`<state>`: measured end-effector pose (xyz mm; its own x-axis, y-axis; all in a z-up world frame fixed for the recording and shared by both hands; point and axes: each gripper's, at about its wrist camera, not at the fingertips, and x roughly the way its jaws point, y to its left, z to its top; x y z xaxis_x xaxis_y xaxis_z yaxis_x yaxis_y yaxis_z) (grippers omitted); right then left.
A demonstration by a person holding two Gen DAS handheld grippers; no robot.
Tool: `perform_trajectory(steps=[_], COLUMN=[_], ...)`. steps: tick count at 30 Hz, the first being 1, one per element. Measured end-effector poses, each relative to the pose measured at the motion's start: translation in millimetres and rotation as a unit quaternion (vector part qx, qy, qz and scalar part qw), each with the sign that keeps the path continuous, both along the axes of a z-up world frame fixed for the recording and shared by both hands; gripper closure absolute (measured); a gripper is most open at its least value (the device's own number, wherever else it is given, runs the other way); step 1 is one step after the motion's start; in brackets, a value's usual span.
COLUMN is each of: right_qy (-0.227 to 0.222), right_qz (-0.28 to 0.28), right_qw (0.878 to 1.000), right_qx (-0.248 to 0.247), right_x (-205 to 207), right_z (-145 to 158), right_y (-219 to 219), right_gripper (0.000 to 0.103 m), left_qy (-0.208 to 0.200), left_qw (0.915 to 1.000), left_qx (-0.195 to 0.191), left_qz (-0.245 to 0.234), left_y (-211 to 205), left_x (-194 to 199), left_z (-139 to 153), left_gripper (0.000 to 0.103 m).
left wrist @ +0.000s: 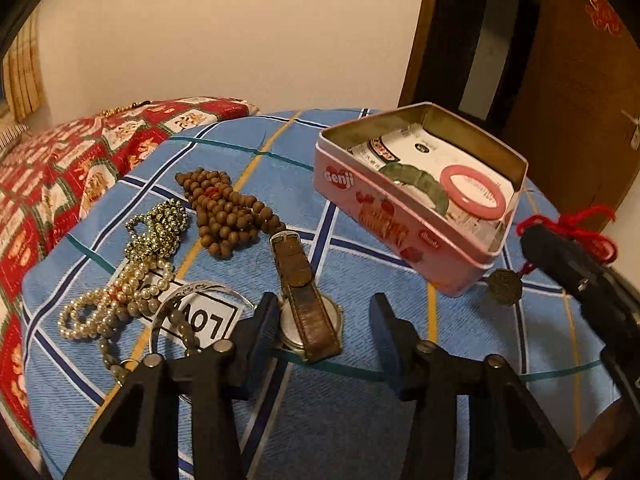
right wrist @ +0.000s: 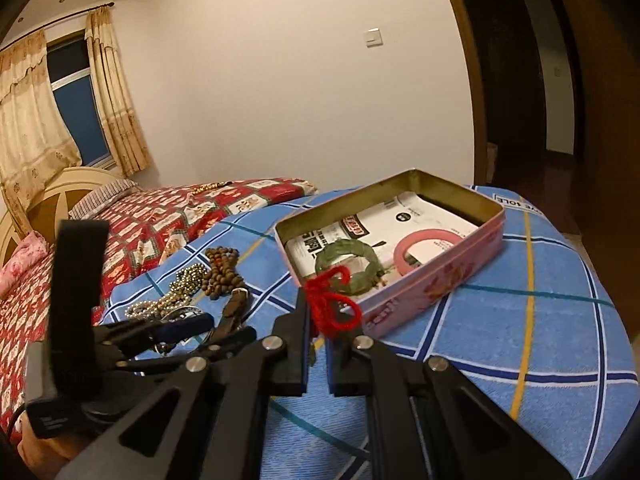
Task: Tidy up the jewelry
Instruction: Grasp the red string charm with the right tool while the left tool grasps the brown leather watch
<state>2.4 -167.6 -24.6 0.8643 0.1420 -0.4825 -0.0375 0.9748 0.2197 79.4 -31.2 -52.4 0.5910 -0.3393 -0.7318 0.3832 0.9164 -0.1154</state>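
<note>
An open pink Genji tin (left wrist: 400,216) (right wrist: 436,280) lies on the blue checked sheet, holding a green bracelet (left wrist: 416,180) (right wrist: 352,268) and a pink bangle (left wrist: 474,192) (right wrist: 420,250). My left gripper (left wrist: 326,320) is open, its fingers either side of a brown leather-strap watch (left wrist: 304,300). My right gripper (right wrist: 318,320) is shut on a red yarn cord (right wrist: 332,304) (left wrist: 576,228) with a bronze coin pendant (left wrist: 505,286) hanging just beside the tin's near corner. Brown wooden beads (left wrist: 226,212), gold beads (left wrist: 160,224), pearls (left wrist: 116,300) and a silver bangle (left wrist: 200,308) lie left.
A red patterned quilt (left wrist: 60,168) covers the bed to the left. A headboard (right wrist: 60,192) and curtained window (right wrist: 72,92) stand far left. A dark wooden door (left wrist: 580,80) is behind the tin. A white LOVE label (left wrist: 208,316) lies under the silver bangle.
</note>
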Motion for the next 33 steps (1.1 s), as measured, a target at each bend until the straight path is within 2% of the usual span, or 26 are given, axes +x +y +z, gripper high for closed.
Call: perform_trajectory(steps=[1,4,8,9,19,26,33], right_qy=[0.002,0.004,0.001,0.001,-0.027,-0.050,-0.058], right_qz=[0.001,0.001,-0.004,-0.006,-0.020,-0.030,-0.029], right_qw=[1.000,1.000,1.000,1.000,0.999,0.998,0.994], right_qx=[0.001,0.004,0.007,0.008,0.028,0.035,0.090], right_x=[0.5,1.7,0.5,0.2,-7.9,-5.1,25.1], right_z=[-0.6,-1.9,-1.6,-1.6,6.8,25.0,41.9], right_y=[-0.3,-1.7,-4.6,-5.0,-16.5,-38.1,-82.7], right_gripper=[0.094,0.094,0.094,0.094,0.094,0.094,0.094], left_qy=[0.005,0.009,0.004,-0.001,-0.072,-0.097,-0.117], left_qw=[1.0000,0.9998,0.9999,0.9998,0.9954,0.9915,0.9884], left_qx=[-0.004,-0.018,-0.015,-0.018,-0.063,-0.084,-0.085], left_qz=[0.001,-0.001,-0.004,-0.004,-0.006,-0.019,-0.044], left_y=[1.1,3.9,0.8,1.8,12.4,7.1,-22.0], left_x=[0.8,1.5,0.3,-1.2,-21.7,-22.9,-3.5], left_z=[-0.7,0.7,2.6,4.4,27.1,46.3,62.2], left_gripper=[0.069,0.069,0.070,0.075,0.075,0.075,0.075])
